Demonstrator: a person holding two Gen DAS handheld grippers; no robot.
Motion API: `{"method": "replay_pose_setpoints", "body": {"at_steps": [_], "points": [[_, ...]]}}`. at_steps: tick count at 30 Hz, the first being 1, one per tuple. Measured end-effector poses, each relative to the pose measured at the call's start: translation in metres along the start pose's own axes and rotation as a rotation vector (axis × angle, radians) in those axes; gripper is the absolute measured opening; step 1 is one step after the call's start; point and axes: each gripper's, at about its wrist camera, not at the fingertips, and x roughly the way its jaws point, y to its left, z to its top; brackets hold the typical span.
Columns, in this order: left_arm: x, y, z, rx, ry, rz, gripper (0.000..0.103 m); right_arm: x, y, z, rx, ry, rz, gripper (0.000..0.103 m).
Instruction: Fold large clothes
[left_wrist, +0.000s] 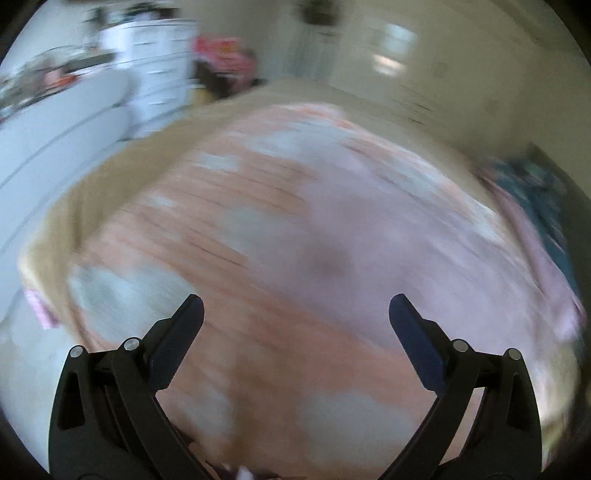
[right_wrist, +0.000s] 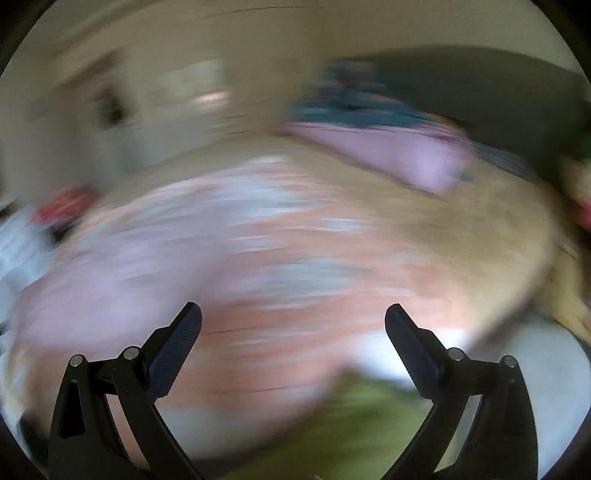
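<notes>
A large garment in peach, pink and pale grey patches (left_wrist: 295, 229) lies spread over a tan table (left_wrist: 122, 166). Both views are heavily motion-blurred. My left gripper (left_wrist: 295, 310) is open and empty, held above the near part of the garment. In the right wrist view the same garment (right_wrist: 236, 251) covers the tan table (right_wrist: 480, 221). My right gripper (right_wrist: 293, 317) is open and empty above the garment's near edge.
A stack of pink and teal clothes (right_wrist: 388, 140) lies at the table's far right; it also shows in the left wrist view (left_wrist: 535, 192). A pale sofa (left_wrist: 55, 129), white drawers (left_wrist: 159, 74) and red-pink items (left_wrist: 225, 62) stand beyond. Something green (right_wrist: 351, 417) is below the near edge.
</notes>
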Motion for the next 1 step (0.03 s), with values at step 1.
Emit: {"method": "replay_pose_setpoints", "body": {"at_steps": [1], "points": [[0.0085, 0.0173, 0.0136, -0.022, -0.021, 0.056, 0.094, 0.0111, -0.0333, -0.0011, 0.055, 0.02, -0.104, 0.099]]}}
